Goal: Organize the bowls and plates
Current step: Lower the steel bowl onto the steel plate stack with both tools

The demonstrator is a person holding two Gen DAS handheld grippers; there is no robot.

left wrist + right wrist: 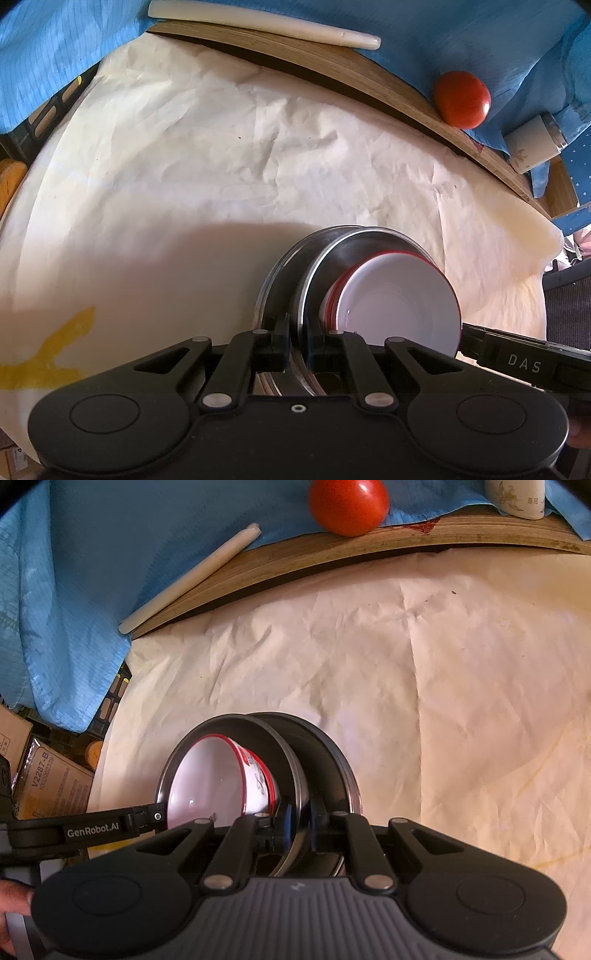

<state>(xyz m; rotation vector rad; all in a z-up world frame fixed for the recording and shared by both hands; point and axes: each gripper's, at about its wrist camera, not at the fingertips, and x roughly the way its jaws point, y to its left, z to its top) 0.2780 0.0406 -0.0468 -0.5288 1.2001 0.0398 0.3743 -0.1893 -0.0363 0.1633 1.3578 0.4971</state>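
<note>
Through the left wrist view, your left hand-held gripper (298, 345) is pinched nearly shut on the near rim of a round stainless steel plate (317, 273). A second steel plate (275, 284) sits nested beneath it, and a white enamel bowl with a red rim (399, 302) rests inside. Clamping the thin edge looks meant to let you carry the whole stack as one piece over the crumpled cream paper covering the surface (221, 147). The right hand-held gripper (465, 334) reaches in at the opposite rim. A red tomato (461, 99) lies well apart on blue cloth (55, 55).

Through the right wrist view, your right hand-held gripper (299, 827) is likewise closed tight on the steel plate's (291, 771) rim, the bowl (207, 775) tilted within. Two opposing grips probably keep the stack from tipping. The left hand-held gripper's arm (92, 829) enters beside the bowl.
</note>
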